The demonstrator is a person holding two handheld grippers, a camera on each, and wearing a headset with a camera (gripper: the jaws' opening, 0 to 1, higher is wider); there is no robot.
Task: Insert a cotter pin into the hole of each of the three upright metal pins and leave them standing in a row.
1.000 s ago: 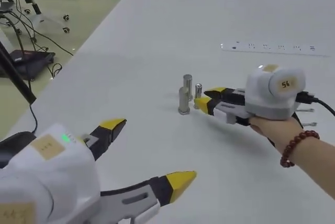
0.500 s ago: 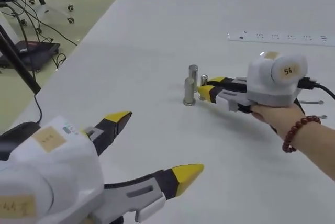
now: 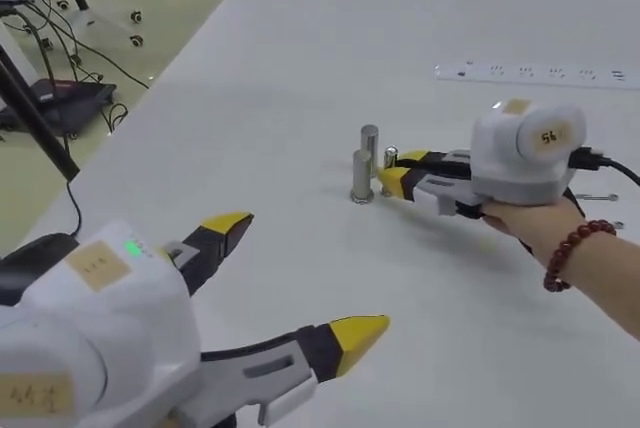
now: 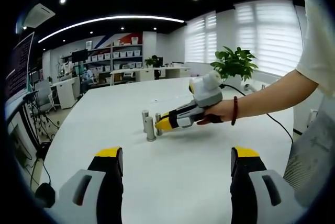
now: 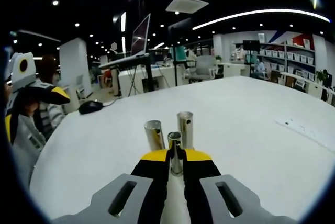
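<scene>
Left gripper: the white left gripper with black jaws and yellow tips (image 3: 293, 278) sits low at the near-left of the head view, above the table. Its jaws are spread wide, and its own view (image 4: 177, 156) has bare tabletop in the gap.

Right gripper: the matching white right gripper (image 3: 392, 170) is held in a person's hand (image 3: 525, 218) with a red bead bracelet (image 3: 570, 266) at the wrist. It lies low and nearly level, pointing at the pins. Its jaws are drawn narrow and pinch the short steel pin, as its own view (image 5: 175, 156) shows.

Held pin: the short steel pin (image 3: 390, 156) (image 5: 174, 150) stands upright on the table, its top above the yellow tips.

Other pins: the flanged steel pin (image 3: 361, 176) (image 5: 154, 134) and the tall steel pin (image 3: 370, 138) (image 5: 185, 125) stand upright just beside the held one, free of both grippers. From the left gripper view the three form a tight cluster (image 4: 151, 124).

Surface: the white workbench top (image 3: 300, 88) carries the pins near its middle.

Far edge: a flat white power strip (image 3: 540, 73) lies well apart from the pins.

Beyond the wrist: thin metal pieces (image 3: 598, 195) lie on the table, too small to identify.
</scene>
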